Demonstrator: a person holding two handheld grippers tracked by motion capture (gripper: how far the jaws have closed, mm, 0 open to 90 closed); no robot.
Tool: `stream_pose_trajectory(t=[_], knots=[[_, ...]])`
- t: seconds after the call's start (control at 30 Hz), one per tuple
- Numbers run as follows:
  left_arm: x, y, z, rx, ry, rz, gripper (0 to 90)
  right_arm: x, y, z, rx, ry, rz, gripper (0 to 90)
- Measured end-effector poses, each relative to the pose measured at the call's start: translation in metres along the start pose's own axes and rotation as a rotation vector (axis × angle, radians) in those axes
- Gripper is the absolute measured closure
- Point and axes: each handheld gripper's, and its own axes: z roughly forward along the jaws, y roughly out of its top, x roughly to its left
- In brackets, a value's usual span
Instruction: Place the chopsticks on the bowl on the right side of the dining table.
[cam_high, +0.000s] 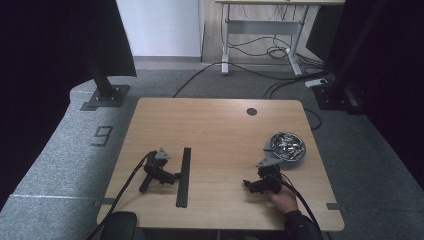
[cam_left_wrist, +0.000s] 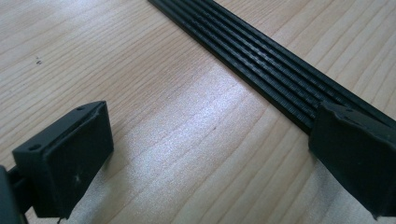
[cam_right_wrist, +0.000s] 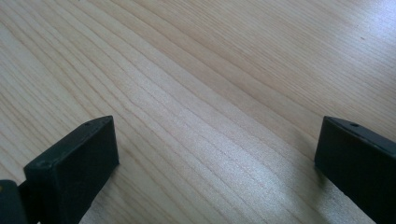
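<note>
While both grippers — left gripper and right gripper — rest spread on the table, the metal bowl holds shiny pieces too small to tell.

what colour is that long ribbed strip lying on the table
Black. The long ribbed strip shows best in the left gripper view, with lengthwise grooves.

From up here I can read one mark: a dark figure "9" laid on the grey floor, left of the table. I find no lettering, label or brand on the table top, and nothing readable in either gripper view.
</note>
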Motion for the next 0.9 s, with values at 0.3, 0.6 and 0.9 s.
stream_pose_trajectory(t=[0.3,0.6,0.9], knots=[[0.0001,0.0000,0.0000,0.000,0.000,0.000,0.0,0.0009,-0.0003,-0.0004,0.000,-0.008,0.007,0.0],[0.0001,-0.0001,0.0000,0.000,0.000,0.000,0.0,0.0015,-0.0005,-0.0004,0.000,-0.012,0.013,0.0],[0.0001,0.0000,0.0000,0.000,0.000,0.000,0.0,0.0014,0.0005,-0.0017,0.014,-0.008,0.009,0.7]])
